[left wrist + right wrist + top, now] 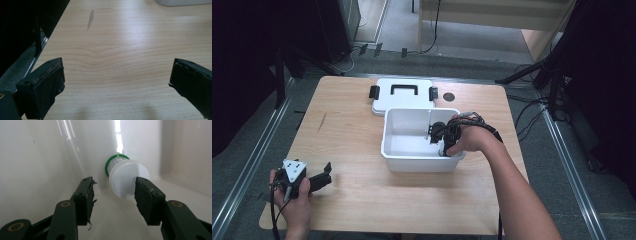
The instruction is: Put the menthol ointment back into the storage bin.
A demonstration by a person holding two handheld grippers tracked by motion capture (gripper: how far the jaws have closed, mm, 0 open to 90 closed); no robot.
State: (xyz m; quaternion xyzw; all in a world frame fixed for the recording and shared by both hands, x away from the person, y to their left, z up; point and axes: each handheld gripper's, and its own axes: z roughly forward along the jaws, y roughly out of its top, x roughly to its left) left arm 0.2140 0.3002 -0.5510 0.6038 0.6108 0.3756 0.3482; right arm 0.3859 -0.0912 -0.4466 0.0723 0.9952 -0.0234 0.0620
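A small white bottle (125, 176) with a green band lies on its side inside the white plastic bin (422, 162), its cap end toward my right gripper (115, 183). That gripper reaches down into the bin at its right side. Its jaws stand apart around the cap end. The right jaw overlaps the cap's edge, while a clear gap separates the left jaw from the bottle. My left gripper (328, 172) is held low over the bare wood at the table's near left, with its jaws (117, 75) wide open and nothing between them.
The bin's white lid (402, 95), with a black handle and black side latches, lies flat just behind the bin. A small dark round spot (448, 96) sits on the wooden table (347, 130) right of the lid. Dark stands and cables flank the table.
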